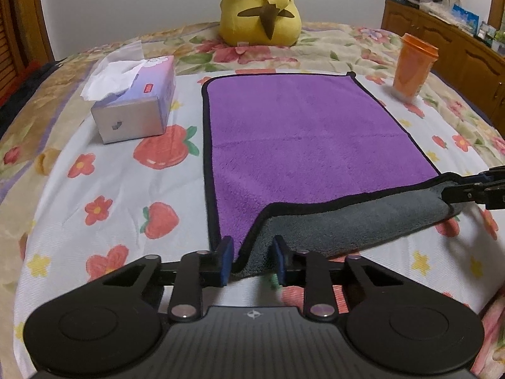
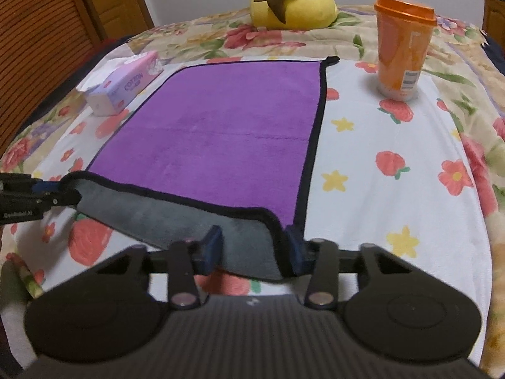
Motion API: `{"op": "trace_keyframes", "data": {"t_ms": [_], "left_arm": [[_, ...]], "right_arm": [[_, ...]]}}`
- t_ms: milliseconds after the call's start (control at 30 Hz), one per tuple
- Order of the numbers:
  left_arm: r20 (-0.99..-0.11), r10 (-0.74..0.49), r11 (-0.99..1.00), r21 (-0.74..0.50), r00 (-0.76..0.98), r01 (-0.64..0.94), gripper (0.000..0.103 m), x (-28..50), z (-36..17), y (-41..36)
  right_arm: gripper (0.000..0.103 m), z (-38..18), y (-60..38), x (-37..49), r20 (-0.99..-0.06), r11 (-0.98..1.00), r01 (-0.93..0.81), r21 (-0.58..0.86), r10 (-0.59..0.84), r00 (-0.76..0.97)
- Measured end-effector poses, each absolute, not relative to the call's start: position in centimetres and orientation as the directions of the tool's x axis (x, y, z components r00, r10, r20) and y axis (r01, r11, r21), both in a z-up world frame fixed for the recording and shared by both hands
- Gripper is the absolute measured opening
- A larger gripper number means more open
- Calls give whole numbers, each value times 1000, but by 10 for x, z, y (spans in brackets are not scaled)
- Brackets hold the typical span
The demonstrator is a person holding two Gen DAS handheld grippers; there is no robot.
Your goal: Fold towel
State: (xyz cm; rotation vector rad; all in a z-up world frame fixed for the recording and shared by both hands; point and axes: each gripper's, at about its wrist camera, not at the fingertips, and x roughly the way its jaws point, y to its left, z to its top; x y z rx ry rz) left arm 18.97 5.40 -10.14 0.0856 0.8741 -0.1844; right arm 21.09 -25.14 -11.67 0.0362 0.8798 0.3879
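Observation:
A purple towel point(image 1: 300, 132) with black trim and a grey underside lies flat on the flowered bed sheet; it also shows in the right wrist view point(image 2: 227, 132). Its near edge is lifted and turned over, showing grey. My left gripper point(image 1: 252, 257) is shut on the towel's near left corner. My right gripper point(image 2: 255, 252) is shut on the near right corner. Each gripper shows in the other's view, the right one point(image 1: 467, 192) at the right edge, the left one point(image 2: 41, 199) at the left edge.
A tissue box point(image 1: 135, 104) stands left of the towel, also in the right wrist view point(image 2: 123, 87). An orange lidded cup point(image 2: 402, 47) stands to the right. A yellow plush toy point(image 1: 260, 6) sits at the back. A wooden cabinet point(image 1: 448, 50) is at far right.

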Motion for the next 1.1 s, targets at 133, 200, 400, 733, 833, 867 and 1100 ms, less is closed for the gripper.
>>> {"op": "trace_keyframes", "data": {"t_ms": [133, 200, 400, 733, 833, 867, 1100], "left_arm": [[-763, -131, 980, -1, 633, 200, 17, 189, -101, 54], [-754, -130, 980, 2, 644, 200, 15, 187, -99, 53], [-723, -137, 980, 2, 677, 201, 10, 185, -90, 54], [-640, -156, 978, 9, 752, 210, 10, 174, -66, 48], [-621, -157, 977, 15, 768, 212, 10, 172, -61, 45], [-615, -160, 977, 14, 772, 213, 10, 172, -59, 45], [-592, -165, 978, 3, 789, 207, 9, 178, -54, 46]], "right_arm": [[23, -118, -253, 213, -749, 933, -318, 171, 332, 573], [17, -119, -253, 213, -751, 932, -323, 163, 330, 572], [5, -114, -252, 212, -734, 928, -342, 147, 334, 591], [5, -97, -257, 212, -670, 927, -340, 159, 354, 653], [5, -93, -256, 213, -654, 925, -345, 156, 359, 666], [5, -91, -256, 214, -649, 925, -347, 154, 360, 670], [5, -83, -259, 220, -614, 920, -359, 159, 377, 694]]}}
